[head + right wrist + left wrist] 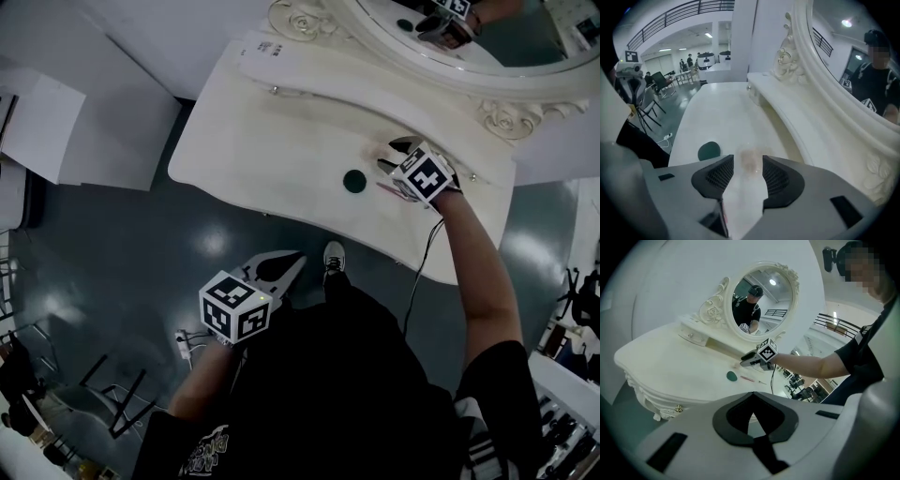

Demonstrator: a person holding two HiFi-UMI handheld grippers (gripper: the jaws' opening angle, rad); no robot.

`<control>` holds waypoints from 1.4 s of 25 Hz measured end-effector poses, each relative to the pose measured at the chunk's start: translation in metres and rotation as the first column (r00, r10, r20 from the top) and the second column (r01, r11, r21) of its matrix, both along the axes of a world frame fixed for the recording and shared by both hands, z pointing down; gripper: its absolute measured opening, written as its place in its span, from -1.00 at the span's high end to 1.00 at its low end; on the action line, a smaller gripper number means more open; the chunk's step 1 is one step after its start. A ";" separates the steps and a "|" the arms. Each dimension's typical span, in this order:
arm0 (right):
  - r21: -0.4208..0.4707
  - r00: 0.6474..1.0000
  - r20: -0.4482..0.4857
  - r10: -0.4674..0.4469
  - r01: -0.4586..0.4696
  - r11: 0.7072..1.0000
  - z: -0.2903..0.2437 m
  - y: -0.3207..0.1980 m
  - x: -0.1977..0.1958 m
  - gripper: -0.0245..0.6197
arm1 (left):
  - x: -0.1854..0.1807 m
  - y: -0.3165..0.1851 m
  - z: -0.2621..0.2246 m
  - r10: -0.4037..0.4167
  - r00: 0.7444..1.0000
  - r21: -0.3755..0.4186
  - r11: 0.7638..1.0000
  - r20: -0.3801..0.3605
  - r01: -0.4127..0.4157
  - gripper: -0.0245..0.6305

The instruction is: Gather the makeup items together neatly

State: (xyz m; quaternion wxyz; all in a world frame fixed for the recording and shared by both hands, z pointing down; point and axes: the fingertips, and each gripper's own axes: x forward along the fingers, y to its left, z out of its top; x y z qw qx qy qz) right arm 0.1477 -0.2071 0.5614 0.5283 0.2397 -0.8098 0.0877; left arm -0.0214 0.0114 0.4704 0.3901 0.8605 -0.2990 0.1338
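Note:
A dark green round compact (354, 181) (731, 376) (708, 151) lies on the white vanity table (272, 141). A thin pink pencil (387, 188) (748, 378) lies just right of it. My right gripper (394, 156) (748, 161) is low over the table beside the pencil. It is open, with a small pale, blurred item (750, 158) on the tabletop between its fingertips; I cannot tell what the item is. My left gripper (298, 258) (751, 393) hangs off the table's front edge above the floor, shut and holding nothing.
An oval mirror (469, 37) with an ornate frame and a raised shelf (787, 108) runs along the table's back. A white box (56, 122) stands to the left. Chairs and a power strip (183, 345) sit on the dark floor.

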 end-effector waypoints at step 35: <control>-0.126 0.990 -0.028 -0.138 0.133 0.983 0.039 0.007 -0.162 0.45 | -0.062 0.008 0.008 -0.087 0.996 -0.034 0.996 -0.006 0.087 0.90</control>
